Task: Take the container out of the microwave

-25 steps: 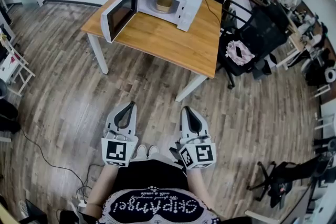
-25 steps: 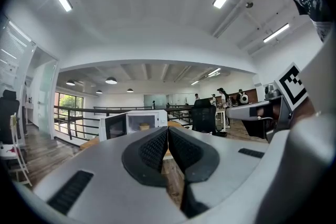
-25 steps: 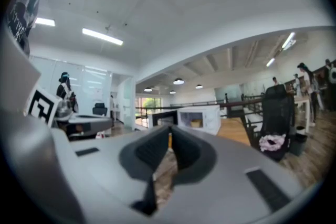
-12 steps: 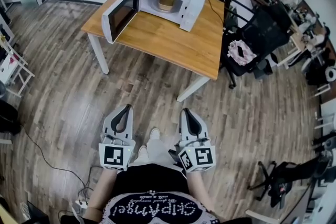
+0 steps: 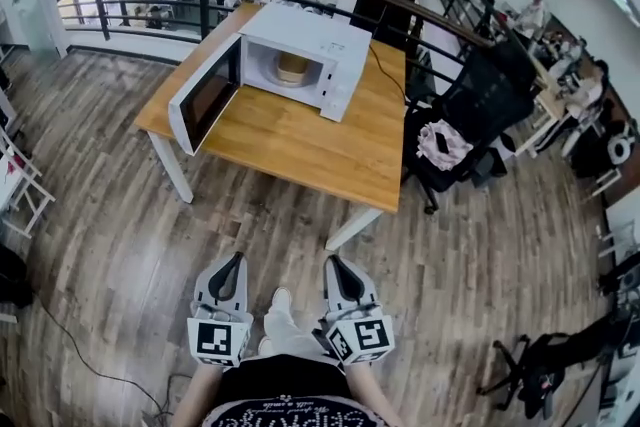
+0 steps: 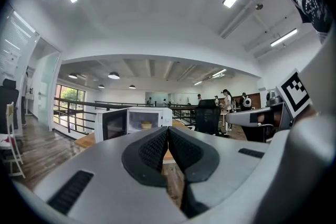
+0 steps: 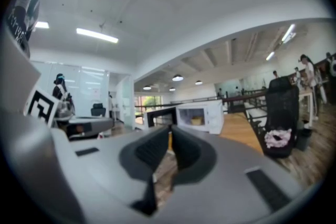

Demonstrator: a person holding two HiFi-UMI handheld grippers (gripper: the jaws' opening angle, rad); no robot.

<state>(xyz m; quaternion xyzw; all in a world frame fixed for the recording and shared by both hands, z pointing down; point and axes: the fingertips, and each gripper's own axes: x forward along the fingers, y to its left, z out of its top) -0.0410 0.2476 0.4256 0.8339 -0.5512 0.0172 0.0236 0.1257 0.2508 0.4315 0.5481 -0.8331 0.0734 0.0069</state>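
Both grey handheld two-jaw grippers, left gripper [image 5: 232, 261] and right gripper [image 5: 333, 263], are held level with jaws closed on nothing. Well ahead, a squat tan round container [image 5: 292, 67] is seen inside the open-doored white microwave [image 5: 330, 30] on a long wooden table [image 5: 300, 140]. It lies roughly midway between them, and neither gripper is judged nearer.

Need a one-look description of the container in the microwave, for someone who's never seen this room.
Find the wooden table in the middle of the plank floor; a white microwave sits at its far end with its door swung wide open. Look into the lit cavity: the container is the small, round, tan tub there, the only warm-coloured thing against the white walls.
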